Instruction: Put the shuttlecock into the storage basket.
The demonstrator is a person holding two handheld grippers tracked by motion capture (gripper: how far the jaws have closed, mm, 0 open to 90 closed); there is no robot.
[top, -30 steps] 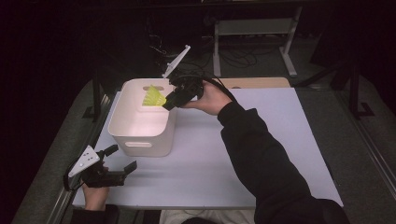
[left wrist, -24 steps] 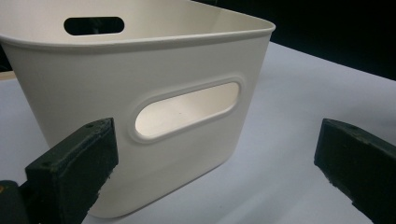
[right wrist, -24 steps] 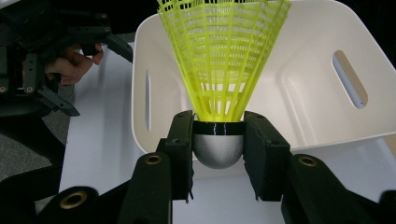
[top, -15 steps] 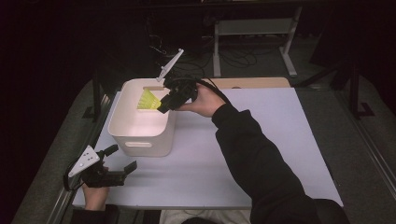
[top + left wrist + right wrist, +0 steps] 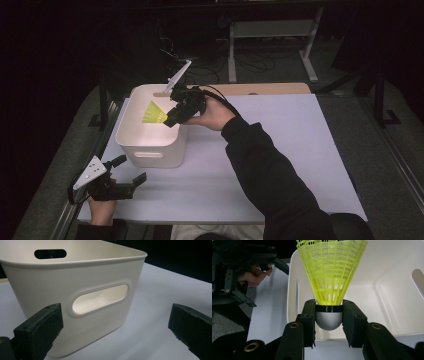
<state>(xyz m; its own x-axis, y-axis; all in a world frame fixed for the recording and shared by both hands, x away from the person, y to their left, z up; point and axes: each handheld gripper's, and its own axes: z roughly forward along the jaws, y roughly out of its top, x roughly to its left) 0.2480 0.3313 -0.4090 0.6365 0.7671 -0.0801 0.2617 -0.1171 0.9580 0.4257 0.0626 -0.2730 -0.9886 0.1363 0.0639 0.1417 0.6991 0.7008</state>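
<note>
The right gripper [image 5: 172, 116] hangs over the right rim of the white bin [image 5: 131, 131], its two black jaws clamped on the grey rounded cork of a yellow shuttlecock [image 5: 154, 113]. In the right gripper view the shuttlecock [image 5: 331, 277] sits squarely between the jaw pads, cork toward the gripper and the netted yellow skirt fanning away from it over the open inside of the bin [image 5: 387, 277]. From the high view the skirt points left and slightly down, above the bin's pale floor and not touching it. The bin stands on the white table [image 5: 280, 150], toward its far left part. The left gripper [image 5: 131, 170] rests at the near left corner of the table, held in the person's left hand [image 5: 102, 210], just near of the bin and apart from it. Its jaws stand wide apart with nothing between them; in the left gripper view they frame the bin's near wall and its oval handle slot [image 5: 100, 299].
</note>
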